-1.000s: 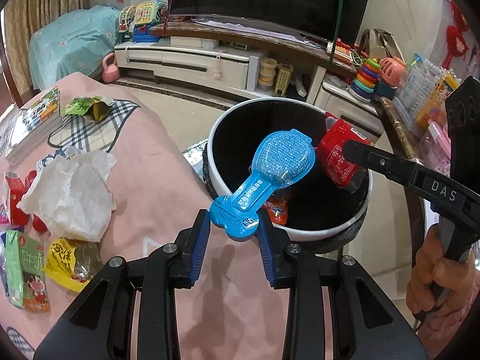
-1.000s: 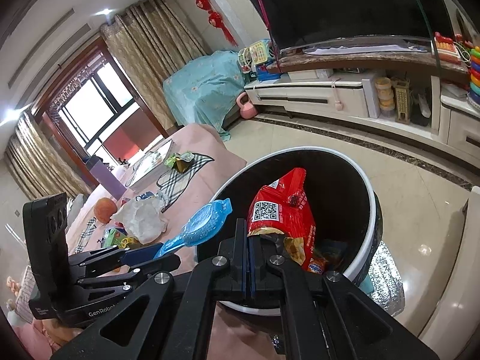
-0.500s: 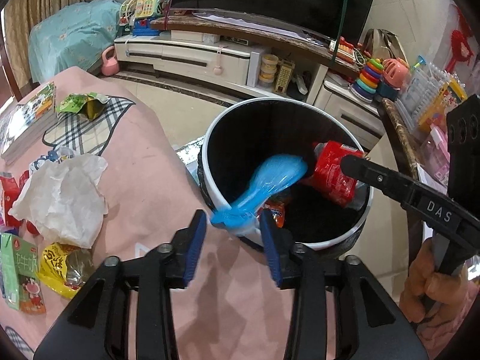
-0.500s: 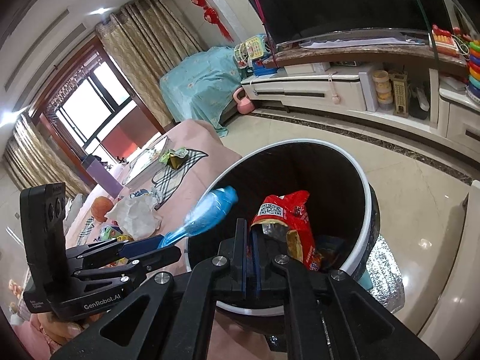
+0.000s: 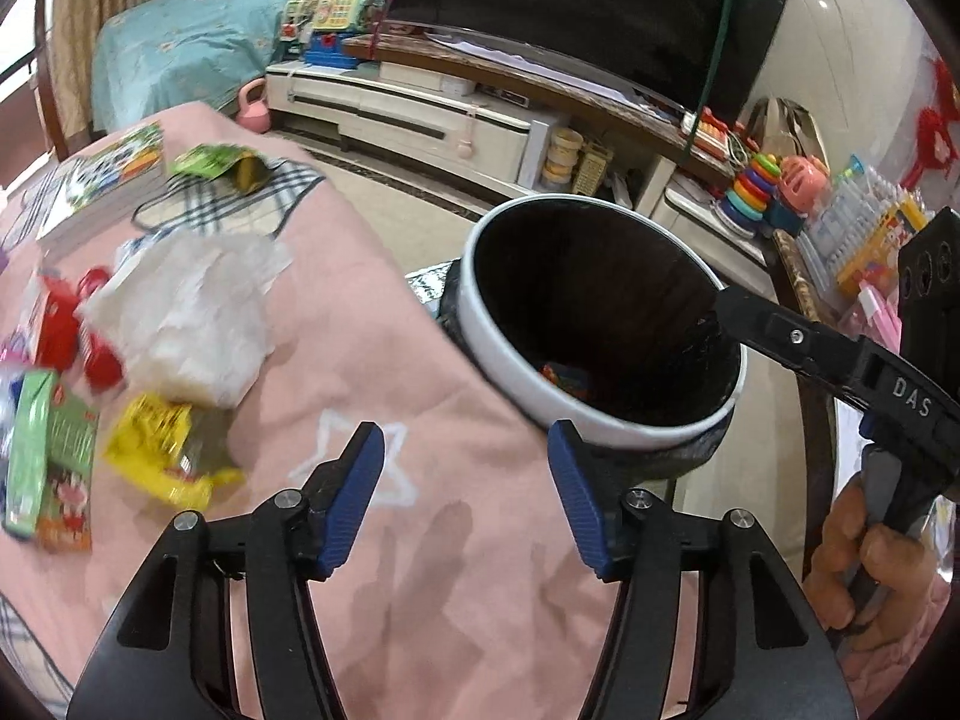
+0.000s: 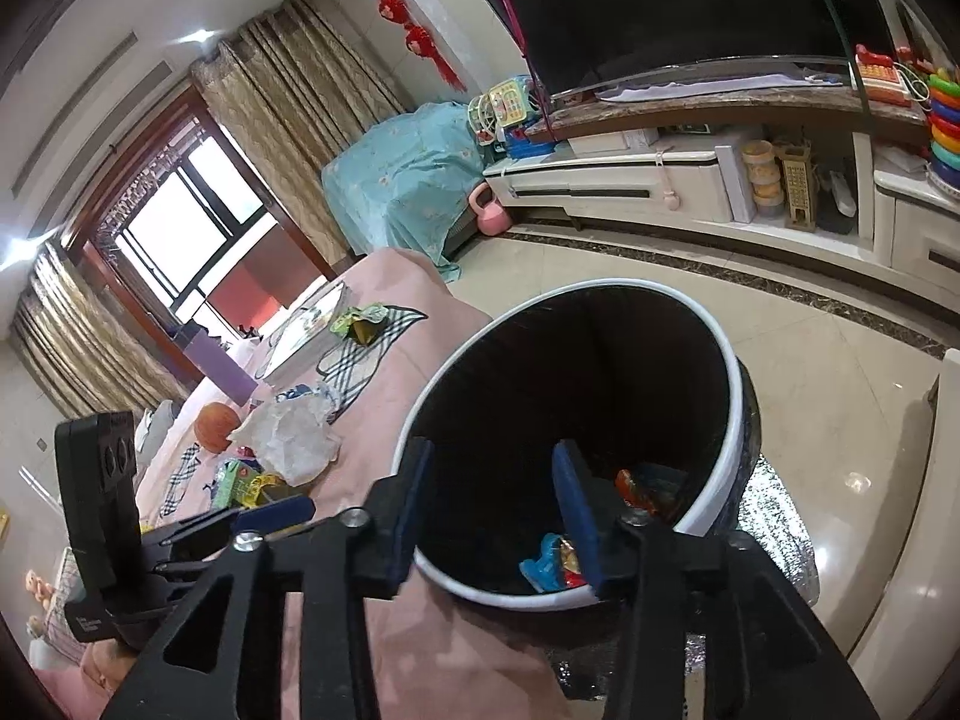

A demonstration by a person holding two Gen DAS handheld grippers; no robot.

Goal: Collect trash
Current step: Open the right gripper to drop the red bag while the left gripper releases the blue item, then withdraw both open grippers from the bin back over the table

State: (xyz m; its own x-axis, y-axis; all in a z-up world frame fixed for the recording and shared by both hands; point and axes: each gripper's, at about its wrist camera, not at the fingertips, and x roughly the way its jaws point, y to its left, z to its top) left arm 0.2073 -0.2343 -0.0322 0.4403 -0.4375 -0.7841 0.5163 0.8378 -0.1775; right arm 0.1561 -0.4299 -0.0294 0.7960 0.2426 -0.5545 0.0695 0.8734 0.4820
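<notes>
The trash bin (image 5: 501, 360), white-rimmed with a black liner, stands by the edge of the pink-clothed table (image 5: 372, 336). My left gripper (image 5: 465, 456) hovers over the cloth just short of the rim, its jaws opening with nothing between them. Over the bin's mouth (image 6: 733, 414), my right gripper (image 6: 493, 456) is also opening and empty. A blue wrapper (image 6: 543, 564) and a red packet (image 6: 636, 489) lie at the bottom of the bin. On the table to the left lie crumpled white paper (image 5: 186, 312), a yellow wrapper (image 5: 168, 450), a green packet (image 5: 54, 456) and red packets (image 5: 66, 324).
A green wrapper (image 5: 222, 165) and a stack of books (image 5: 102, 186) lie at the table's far end. A hand (image 5: 870, 564) grips the right tool at the frame's right edge. Beyond the bin are tiled floor, a TV cabinet (image 6: 630, 186) and shelves of toys (image 5: 762, 186).
Both grippers opened. The blue wrapper left my left jaws and the red packet left my right jaws, and both dropped into the bin. My left gripper swung left over the table.
</notes>
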